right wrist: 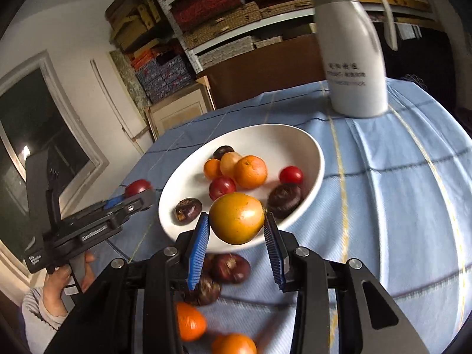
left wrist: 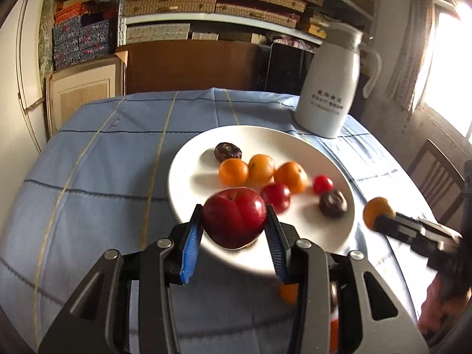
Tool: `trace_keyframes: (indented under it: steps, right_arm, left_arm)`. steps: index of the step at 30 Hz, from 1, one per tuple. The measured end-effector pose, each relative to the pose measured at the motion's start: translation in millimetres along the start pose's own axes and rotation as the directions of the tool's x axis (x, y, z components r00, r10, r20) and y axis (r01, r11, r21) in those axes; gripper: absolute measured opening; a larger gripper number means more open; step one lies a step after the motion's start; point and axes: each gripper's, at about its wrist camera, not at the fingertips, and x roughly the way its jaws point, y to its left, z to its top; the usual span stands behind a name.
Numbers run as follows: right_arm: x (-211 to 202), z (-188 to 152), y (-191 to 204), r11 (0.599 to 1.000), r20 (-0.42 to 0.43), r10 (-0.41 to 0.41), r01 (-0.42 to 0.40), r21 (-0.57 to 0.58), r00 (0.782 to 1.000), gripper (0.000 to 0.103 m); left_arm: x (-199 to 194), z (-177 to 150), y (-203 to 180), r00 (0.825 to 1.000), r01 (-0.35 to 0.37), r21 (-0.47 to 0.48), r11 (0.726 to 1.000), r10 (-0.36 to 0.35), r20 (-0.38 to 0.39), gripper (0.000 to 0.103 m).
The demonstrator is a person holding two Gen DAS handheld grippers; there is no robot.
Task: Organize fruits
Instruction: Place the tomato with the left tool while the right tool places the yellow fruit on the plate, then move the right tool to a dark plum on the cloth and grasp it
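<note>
- Your left gripper (left wrist: 234,221) is clenched on the red apple (left wrist: 234,217), held over the near rim of the white plate (left wrist: 188,159).
- Your right gripper (right wrist: 237,224) grips the yellow-orange fruit (right wrist: 237,218), also at the plate's near rim.
- Right view only: loose fruit on the tablecloth (right wrist: 383,194) under the gripper (two dark ones, two orange).
- Left view only: window light at right.
- On the plate, left view: three orange, two red, two dark.
- One white jug (left wrist: 330,88) beyond the plate.

jug (left wrist: 327,88) | printed lines, too blurred to read | else: none
</note>
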Motion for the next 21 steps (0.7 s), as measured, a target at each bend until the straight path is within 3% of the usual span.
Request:
trace_keyframes:
  steps: [6, 7, 10, 14, 15, 21]
  right_arm:
    - [33.8, 1.4, 7.9, 0.997, -0.048, -0.046, 0.043, -0.065, 0.998, 0.042]
    - [32.8, 1.4, 7.2, 0.997, -0.047, -0.051, 0.048, -0.064, 0.998, 0.048]
    - [18.6, 3.4, 3.9, 0.999, 0.002, -0.03, 0.03, -0.038, 1.0, 0.055]
    - [4.6, -1.4, -4.2, 1.0, 0.034, -0.027, 0.027, -0.001, 0.999, 0.064]
    - [3.6, -2.7, -7.9, 1.0, 0.031, -0.029, 0.028, 0.012, 0.999, 0.064]
    - [-2.1, -10.4, -24.6, 0.996, 0.022, -0.009, 0.007, 0.092, 1.0, 0.066]
  left_arm:
    - [47.1, 1.2, 3.5, 0.998, -0.012, 0.011, 1.0, 0.012, -0.068, 0.043]
    - [48.3, 0.2, 3.6, 0.997, -0.015, 0.017, 1.0, 0.016, -0.07, 0.051]
    - [39.1, 0.0, 7.5, 0.999, -0.014, -0.004, 1.0, 0.014, -0.04, 0.07]
    - [23.6, -2.5, 10.4, 0.999, -0.033, -0.012, 0.999, 0.033, -0.003, 0.08]
    - [20.8, -4.4, 11.8, 0.999, -0.04, -0.016, 0.999, 0.04, 0.003, 0.086]
    - [8.2, -26.7, 22.0, 0.996, -0.086, -0.062, 0.994, 0.086, 0.0, 0.097]
